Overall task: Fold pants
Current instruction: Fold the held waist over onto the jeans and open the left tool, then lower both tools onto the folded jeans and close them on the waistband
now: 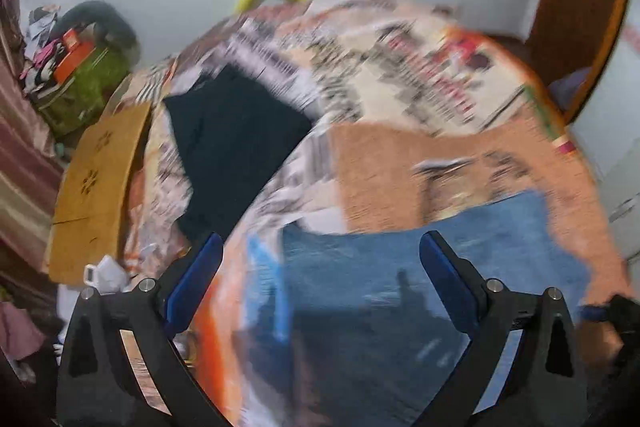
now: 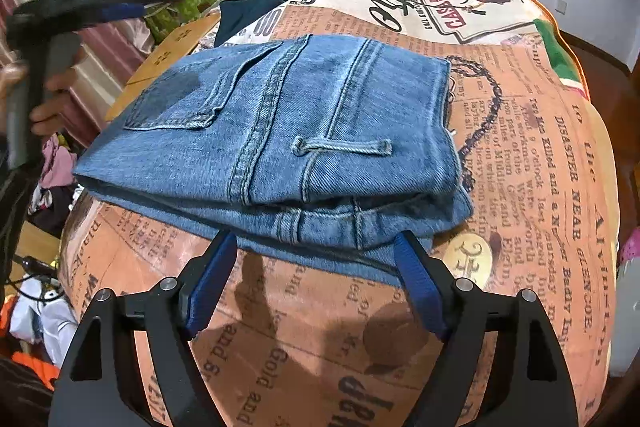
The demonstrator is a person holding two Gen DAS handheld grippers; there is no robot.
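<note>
Blue jeans (image 2: 280, 131) lie folded in a thick stack on the newspaper-print bed cover (image 2: 540, 155), back pocket and belt loop facing up. My right gripper (image 2: 316, 247) is open and empty, its blue fingertips at the near edge of the stack. In the blurred left wrist view the jeans (image 1: 400, 287) lie below my left gripper (image 1: 320, 247), which is open, empty and held above them. The left gripper also shows in the right wrist view (image 2: 120, 9), held in a hand at upper left, away from the jeans.
A folded dark garment (image 1: 236, 151) lies on the bed beyond the jeans, also in the right wrist view (image 2: 248, 15). A wooden board (image 1: 100, 187) edges the bed on the left. Cluttered boxes and clothes (image 1: 68, 67) stand by the curtain. A white wall is behind.
</note>
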